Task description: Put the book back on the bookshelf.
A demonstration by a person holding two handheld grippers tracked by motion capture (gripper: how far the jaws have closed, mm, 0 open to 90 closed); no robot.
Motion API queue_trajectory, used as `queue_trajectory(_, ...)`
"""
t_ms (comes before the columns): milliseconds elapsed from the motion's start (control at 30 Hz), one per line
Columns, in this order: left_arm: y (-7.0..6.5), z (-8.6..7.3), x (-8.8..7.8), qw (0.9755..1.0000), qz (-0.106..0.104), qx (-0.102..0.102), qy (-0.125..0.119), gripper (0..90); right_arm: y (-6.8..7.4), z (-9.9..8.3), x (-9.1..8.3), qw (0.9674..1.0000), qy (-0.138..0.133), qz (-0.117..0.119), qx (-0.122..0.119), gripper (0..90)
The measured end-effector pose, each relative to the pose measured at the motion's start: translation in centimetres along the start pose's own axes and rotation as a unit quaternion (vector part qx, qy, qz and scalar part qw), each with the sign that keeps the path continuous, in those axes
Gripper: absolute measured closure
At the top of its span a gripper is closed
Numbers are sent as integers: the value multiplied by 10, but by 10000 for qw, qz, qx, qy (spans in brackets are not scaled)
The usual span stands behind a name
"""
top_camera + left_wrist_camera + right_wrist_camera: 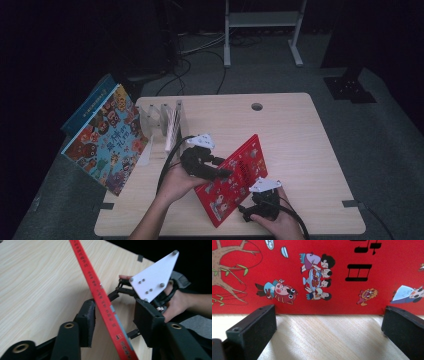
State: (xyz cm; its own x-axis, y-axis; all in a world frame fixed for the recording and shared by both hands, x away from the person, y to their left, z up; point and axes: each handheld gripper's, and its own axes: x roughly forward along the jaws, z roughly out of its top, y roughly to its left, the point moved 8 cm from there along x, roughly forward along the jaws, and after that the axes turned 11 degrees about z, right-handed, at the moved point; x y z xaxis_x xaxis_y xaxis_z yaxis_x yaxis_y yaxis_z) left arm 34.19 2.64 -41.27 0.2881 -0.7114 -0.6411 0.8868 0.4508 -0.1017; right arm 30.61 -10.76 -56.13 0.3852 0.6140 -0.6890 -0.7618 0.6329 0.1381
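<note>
From the high view, one red book (234, 180) stands tilted on its edge on the table (300, 135) between two grippers, with one more picture book (107, 137) leaning at the left edge beside one clear rack (162, 120). In the left gripper view, the left gripper (113, 320) has its jaws wide around the book's spine, one pad touching and the other apart, so the book could tip over if it lets go. In the right gripper view, the right gripper (329, 327) holds nothing, jaws spread wide with their tips against the cover's lower edge, and a push there could slide the book out.

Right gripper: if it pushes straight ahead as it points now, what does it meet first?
Most likely the red book's cover. It stands on edge across the right gripper, whose jaws are spread wide with bare table between them. The gap looks short, though depth is unclear.
</note>
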Motion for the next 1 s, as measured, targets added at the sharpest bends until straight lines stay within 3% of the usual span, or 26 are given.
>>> queue_trajectory(133, 2, -1, 0, 9999, 116, 101, 49, 613, 0, 0, 0, 10000, 0, 0, 0, 0)
queue_trajectory(300, 9, -3, -2, 9983, 458, 281, 219, 672, 0, 0, 0, 10000, 0, 11, -12, 0)
queue_trajectory(433, 14, -4, -4, 9987, 382, 234, 230, 692, -3, -1, -2, 10000, 10, 71, -51, 0)
queue_trajectory(533, 18, -3, -9, 9986, 350, 289, 264, 713, -9, -1, -10, 9998, -121, 99, -124, 162)
queue_trajectory(600, 20, -2, -12, 9985, 309, 333, 290, 725, -15, -3, -13, 9999, -64, 41, -69, 172)
queue_trajectory(767, 20, 2, -19, 9982, 217, 435, 362, 773, -30, 2, -23, 9996, -286, 12, -46, 203)
queue_trajectory(1000, 19, 4, -26, 9956, 220, 751, 523, 799, -39, 13, -29, 9976, -615, 319, 41, 224)
